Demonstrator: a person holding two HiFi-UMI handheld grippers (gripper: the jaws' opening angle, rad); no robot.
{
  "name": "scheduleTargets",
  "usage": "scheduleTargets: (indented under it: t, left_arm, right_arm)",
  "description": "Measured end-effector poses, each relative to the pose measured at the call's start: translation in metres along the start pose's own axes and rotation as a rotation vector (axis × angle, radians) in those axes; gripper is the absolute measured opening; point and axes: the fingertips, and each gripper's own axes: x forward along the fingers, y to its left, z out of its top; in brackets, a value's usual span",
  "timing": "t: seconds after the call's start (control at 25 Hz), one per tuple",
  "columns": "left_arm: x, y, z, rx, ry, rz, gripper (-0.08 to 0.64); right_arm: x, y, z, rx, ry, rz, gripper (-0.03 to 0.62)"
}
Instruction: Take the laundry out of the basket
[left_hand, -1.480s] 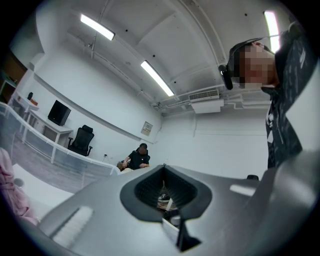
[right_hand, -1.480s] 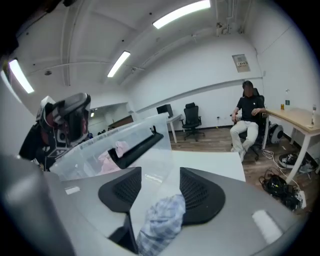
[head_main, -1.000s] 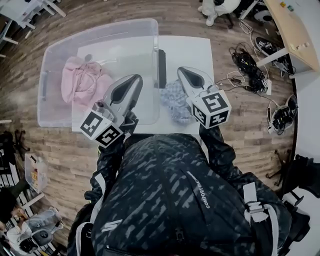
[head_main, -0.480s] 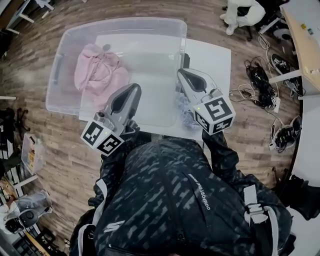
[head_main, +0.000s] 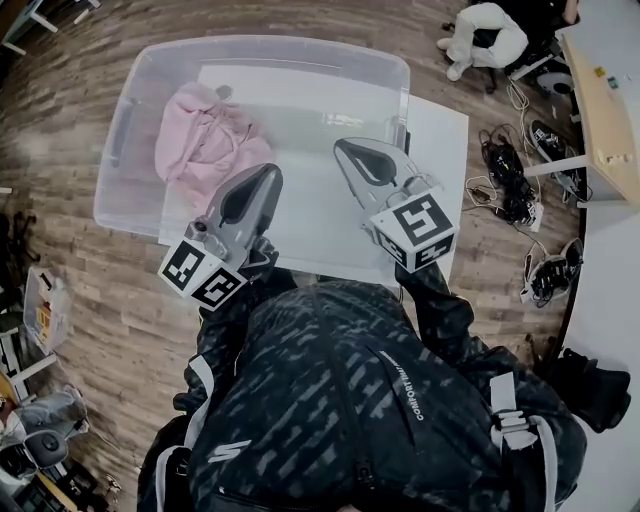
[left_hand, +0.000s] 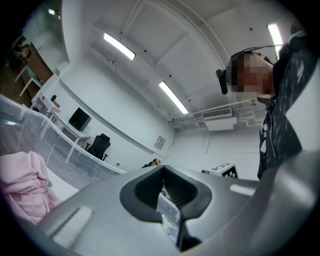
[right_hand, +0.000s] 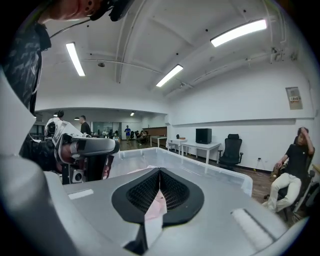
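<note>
Because the pink laundry (head_main: 205, 145) lies bunched in the left half of the clear basket (head_main: 125, 100), its heap running from the left side toward the near middle, the left gripper (head_main: 268, 173) is the nearer one. Its tip hangs just beside the heap's near edge, jaws together and empty. The right gripper (head_main: 346, 150), also closed on nothing, hangs over the basket's bare right half. The basket stands on a white table (head_main: 440, 130).

Left claw (head_main: 264, 176) shut, right claw (head_main: 347, 150) shut
</note>
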Motion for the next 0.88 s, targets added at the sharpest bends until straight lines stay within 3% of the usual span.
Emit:
scheduleTargets:
  t: [0.24,0.52,0.88]
  left_arm:
    - [-0.023,0.040,0.040,-0.007,-0.019,-0.050,0.006]
    - [-0.066,0.128,0.086,0.011,-0.034,-0.015,0.006]
    - [-0.092,0.191,0.103,0.021,-0.007,-0.029,0.005]
  right_arm:
    - [0.061,0.045,0.015,0.010,0.039,0.077,0.002]
    - [0.147,0.082,0.034,-0.039,0.083,0.085,0.011]
    - [0.226,0.116,0.033,-0.039,0.150,0.135,0.036]
